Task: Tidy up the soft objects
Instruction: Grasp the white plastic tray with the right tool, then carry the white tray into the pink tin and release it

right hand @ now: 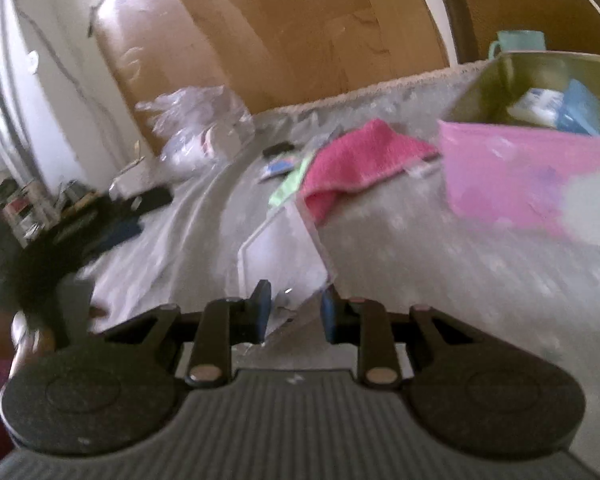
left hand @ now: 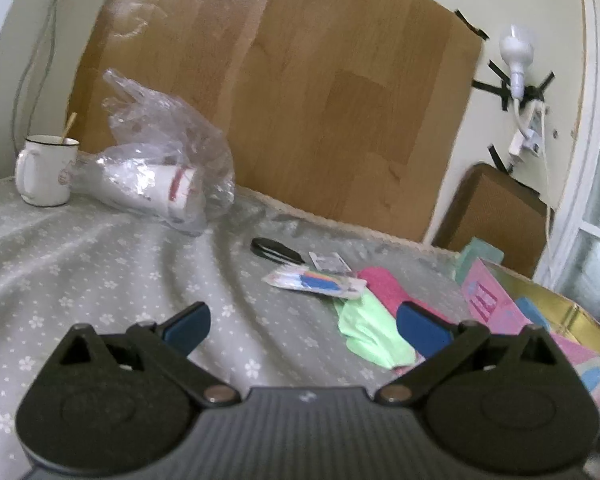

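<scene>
From our left wrist camera, the left claw hangs wide open and empty over the flower-print cloth of the worktop, while the soft things lie loose ahead of it: a pink towel with a green cloth just beside it and partly under a printed plastic packet. A pink gift box with a gold lining sits at the right edge; a white mug and a crumpled clear plastic bag stand well apart at the left, with a black object nearby that we cannot identify. From our right wrist camera, blurred by motion, the right claw is narrowed around the near corner of a clear plastic sheet or lid; the pads look to be on it, though the blur leaves us unsure how firmly. The pink towel lies partly over that sheet's far end, the green cloth peeking out beside it. The open box beyond already holds a few blue and white items. We judge the sorting barely begun: both cloths still need to be gathered and stowed.
</scene>
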`<state>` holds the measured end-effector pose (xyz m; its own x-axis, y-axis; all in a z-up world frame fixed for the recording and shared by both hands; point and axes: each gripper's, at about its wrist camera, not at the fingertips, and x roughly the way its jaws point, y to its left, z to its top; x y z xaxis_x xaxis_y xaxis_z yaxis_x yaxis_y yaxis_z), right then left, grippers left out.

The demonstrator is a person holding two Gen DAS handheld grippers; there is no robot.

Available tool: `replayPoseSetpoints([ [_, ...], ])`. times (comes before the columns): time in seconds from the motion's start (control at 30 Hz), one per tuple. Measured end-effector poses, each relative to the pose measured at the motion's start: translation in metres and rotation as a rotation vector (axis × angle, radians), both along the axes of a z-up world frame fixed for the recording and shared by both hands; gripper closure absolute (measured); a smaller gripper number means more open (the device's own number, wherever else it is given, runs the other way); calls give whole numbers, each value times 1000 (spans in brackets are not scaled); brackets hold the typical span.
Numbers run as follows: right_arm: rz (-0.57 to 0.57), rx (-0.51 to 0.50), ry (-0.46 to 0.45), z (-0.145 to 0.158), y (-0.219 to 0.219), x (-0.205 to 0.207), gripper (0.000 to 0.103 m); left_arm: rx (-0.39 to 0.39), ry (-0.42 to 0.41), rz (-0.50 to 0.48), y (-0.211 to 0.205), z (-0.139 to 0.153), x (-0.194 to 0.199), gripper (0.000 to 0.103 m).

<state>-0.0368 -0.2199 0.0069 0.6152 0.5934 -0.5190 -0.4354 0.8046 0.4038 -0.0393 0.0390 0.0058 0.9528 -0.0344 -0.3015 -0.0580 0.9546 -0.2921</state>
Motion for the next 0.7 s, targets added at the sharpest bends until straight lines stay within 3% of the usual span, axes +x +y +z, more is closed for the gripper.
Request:
replayPoseSetpoints([
  [0.07,-18,-35,-12,-1,-12,-12,67,0,30,-60,-2,1,5,0],
  [0.13,-87,-100,-51,0,-22,-25,39,-3,83,-135,-6,0,14,0],
  [0.2,-113,-145,-118,2,-25,-39,24,-24,140,-212,-13,0,22,1],
  [0.27,-78,-163,-159,2,-22,-51,16,-76,159,-294,-22,2,24,1],
  [0.4,-17,-256,-188,-8,0,-54,15,-122,204,-455,-51,8,31,4],
  [0.47,-3,-250,-188,-13,4,-50,16,-72,251,-496,-70,6,36,10],
  [0.5,3,-244,-171,-16,7,-46,18,-46,284,-514,-80,2,41,22],
  [0.53,-3,-250,-168,-19,10,-43,23,-30,322,-537,-89,-4,44,26],
  [0.57,-7,-273,-196,-20,14,-43,24,-22,349,-558,-96,-11,45,26],
  [0.63,-12,-291,-226,-21,16,-43,36,59,316,-534,-106,-12,36,26],
  [0.7,-33,-251,-226,-22,7,-40,39,50,320,-534,-106,-9,34,26],
])
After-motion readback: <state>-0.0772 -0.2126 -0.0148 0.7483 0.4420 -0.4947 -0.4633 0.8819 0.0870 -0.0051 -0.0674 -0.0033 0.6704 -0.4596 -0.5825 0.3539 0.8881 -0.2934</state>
